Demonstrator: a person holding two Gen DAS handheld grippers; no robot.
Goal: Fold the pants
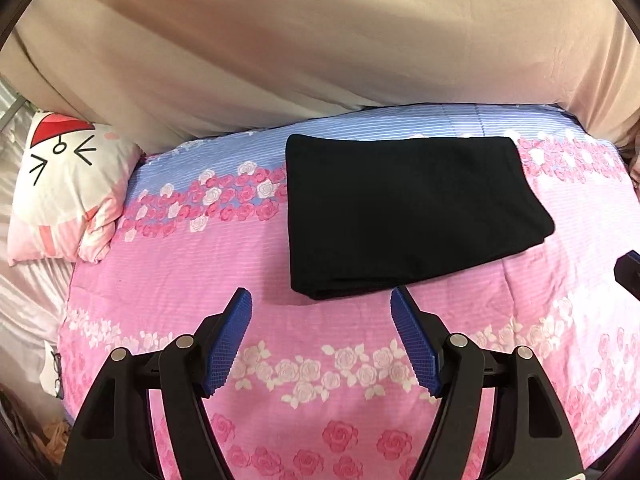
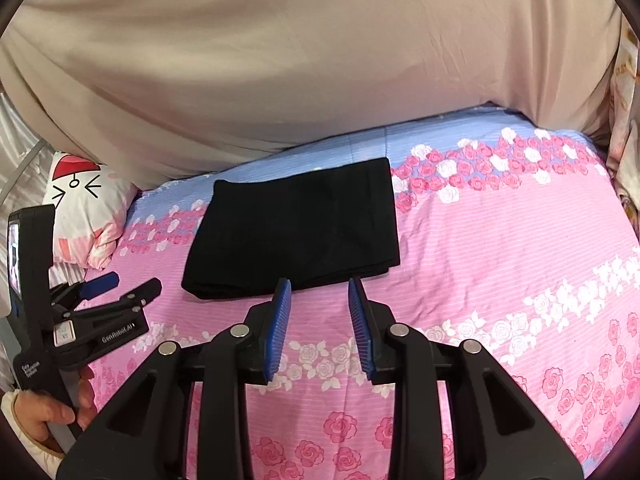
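The black pants (image 1: 400, 216) (image 2: 296, 224) lie folded into a flat rectangle on the pink flowered bed cover (image 1: 168, 280) (image 2: 500, 248). My left gripper (image 1: 320, 294) hovers above the cover just short of the pants' near edge. Its jaws are wide open with nothing between them. My right gripper (image 2: 319, 282) hangs over the near edge of the pants too, with a narrower gap between its blue pads and nothing held. The left gripper (image 2: 120, 288) also shows at the left of the right wrist view, held by a hand (image 2: 52, 416).
A white and pink cartoon pillow (image 1: 64, 184) (image 2: 84, 200) sits at the far left of the bed. A beige cloth (image 1: 320, 40) (image 2: 320, 60) hangs along the far side. The bed's left edge drops off beside the pillow.
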